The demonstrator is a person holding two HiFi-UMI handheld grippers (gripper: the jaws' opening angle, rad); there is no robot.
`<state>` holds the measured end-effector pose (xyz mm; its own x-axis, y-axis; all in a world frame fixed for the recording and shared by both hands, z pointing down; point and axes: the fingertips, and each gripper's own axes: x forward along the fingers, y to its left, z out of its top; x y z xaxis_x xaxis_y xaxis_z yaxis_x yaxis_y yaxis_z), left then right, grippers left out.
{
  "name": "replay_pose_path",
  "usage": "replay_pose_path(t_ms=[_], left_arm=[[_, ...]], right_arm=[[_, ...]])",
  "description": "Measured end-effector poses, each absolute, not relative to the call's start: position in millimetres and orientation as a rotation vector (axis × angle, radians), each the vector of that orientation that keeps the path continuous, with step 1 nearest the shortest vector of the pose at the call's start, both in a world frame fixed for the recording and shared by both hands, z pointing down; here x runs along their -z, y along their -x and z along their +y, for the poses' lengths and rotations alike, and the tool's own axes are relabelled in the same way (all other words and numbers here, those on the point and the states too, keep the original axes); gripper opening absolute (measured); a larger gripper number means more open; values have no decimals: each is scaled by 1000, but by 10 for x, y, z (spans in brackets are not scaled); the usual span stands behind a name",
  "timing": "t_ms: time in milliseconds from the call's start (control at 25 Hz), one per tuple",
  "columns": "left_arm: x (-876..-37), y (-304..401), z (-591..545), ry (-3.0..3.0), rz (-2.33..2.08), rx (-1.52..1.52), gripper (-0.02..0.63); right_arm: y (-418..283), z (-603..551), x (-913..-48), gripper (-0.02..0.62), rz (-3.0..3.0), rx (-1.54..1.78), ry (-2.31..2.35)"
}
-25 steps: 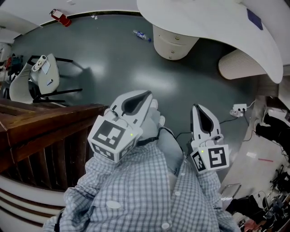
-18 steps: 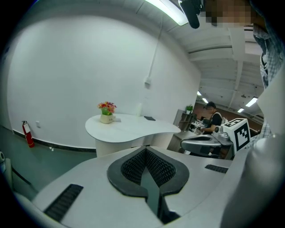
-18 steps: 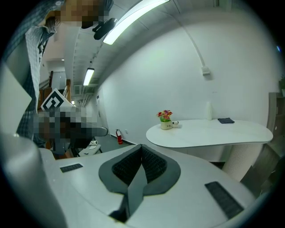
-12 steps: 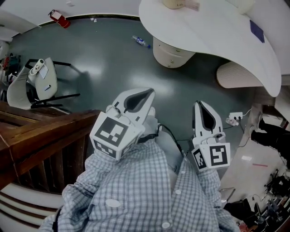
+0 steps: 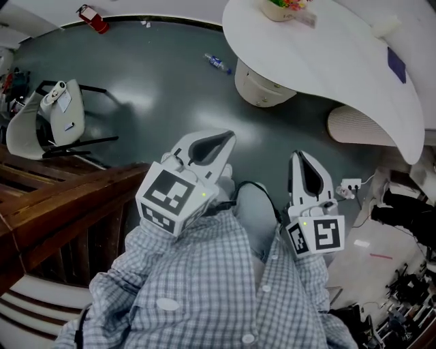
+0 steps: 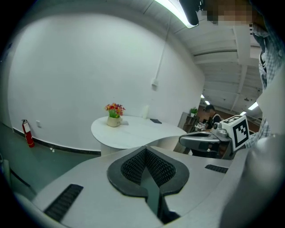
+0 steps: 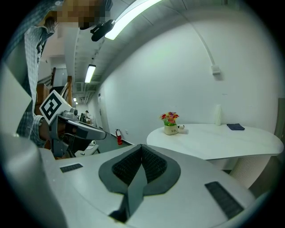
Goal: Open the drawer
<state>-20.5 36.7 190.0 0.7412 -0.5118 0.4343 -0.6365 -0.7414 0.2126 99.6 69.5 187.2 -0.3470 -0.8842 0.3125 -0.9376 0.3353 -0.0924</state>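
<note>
Well short of the drawer: approach step, both grippers shut and empty

My left gripper (image 5: 221, 142) has its jaws pressed together, with nothing between the ribbed pads. The right gripper (image 5: 300, 163) is the same, closed on nothing. I hold both close to my chest, side by side and pointing slightly down.

As I judge it, the task is at the approach, with nothing touched yet. The drawer (image 5: 262, 87) I take to be one of the faint fronts on the rounded pedestal (image 5: 248, 76) under the white counter (image 5: 340, 61). I cannot make out a handle from here. It sits at about twelve o'clock from the two grippers in the head view, well apart from both, with bare floor (image 5: 170, 88) between.

Next I would need to close that gap and open one gripper. I would then line its jaws up with whatever pull the front offers, which I must find on a closer look.

Nothing I can see is readable. The marker cube (image 5: 167, 198) on the left gripper shows only black-and-white squares, as does the one on the right. The flower pot (image 7: 170, 129) on the counter has a small label, but it is too small to read. A bottle (image 5: 216, 63) lies on the floor at about eleven o'clock of the pedestal, its wrapper blurred. The fire extinguisher (image 5: 92, 20) at the far wall shows no legible print.
</note>
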Motion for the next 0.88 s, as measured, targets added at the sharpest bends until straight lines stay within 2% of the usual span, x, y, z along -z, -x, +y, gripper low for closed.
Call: replay_pose_path(t_ms=[880], left_arm=[[-2563,-228,-300,-2403,-1123,-434,5]], right_arm=[[-1438,-70,-2437,9,-2442,-308,-1241]])
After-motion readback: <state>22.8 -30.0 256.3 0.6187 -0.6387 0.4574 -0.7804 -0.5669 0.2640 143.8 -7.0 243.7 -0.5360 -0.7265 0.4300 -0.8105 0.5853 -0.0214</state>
